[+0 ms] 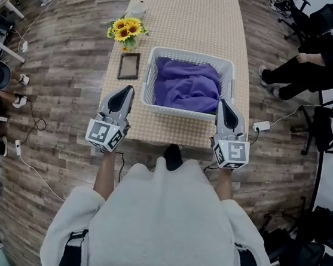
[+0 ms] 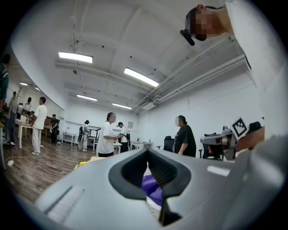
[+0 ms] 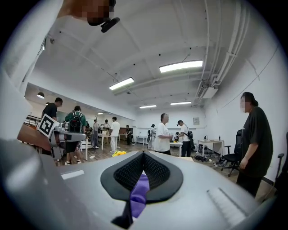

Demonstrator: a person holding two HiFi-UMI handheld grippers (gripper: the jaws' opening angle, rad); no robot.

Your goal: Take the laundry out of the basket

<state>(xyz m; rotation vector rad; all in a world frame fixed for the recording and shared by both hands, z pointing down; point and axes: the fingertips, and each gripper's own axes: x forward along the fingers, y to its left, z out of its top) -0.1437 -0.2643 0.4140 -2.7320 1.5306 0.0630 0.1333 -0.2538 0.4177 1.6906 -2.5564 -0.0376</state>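
Can't see bottom of laundry point(image 1: 187, 85) behind basket point(image 1: 150, 76) wall; looks purple, crumpled. Holds L gripper point(image 1: 128, 89) & R gripper point(image 1: 222, 102) w/ fingers together, empty.

**Q:** What surface is beneath me?
**A:** A grey-brown wood-plank floor point(image 1: 67, 57). A white power strip point(image 1: 261, 125) lies on it to my right.

**Q:** And the furniture?
**A:** One long rectangular table under a beige checked cloth point(image 1: 186, 23) stands ahead of me. Black swivel office chairs point(image 1: 316, 18) are at my far right.

**Q:** Lighting and walls?
**A:** Long white fluorescent ceiling strips point(image 2: 75, 57), lit. Plain white walls point(image 2: 211, 108).
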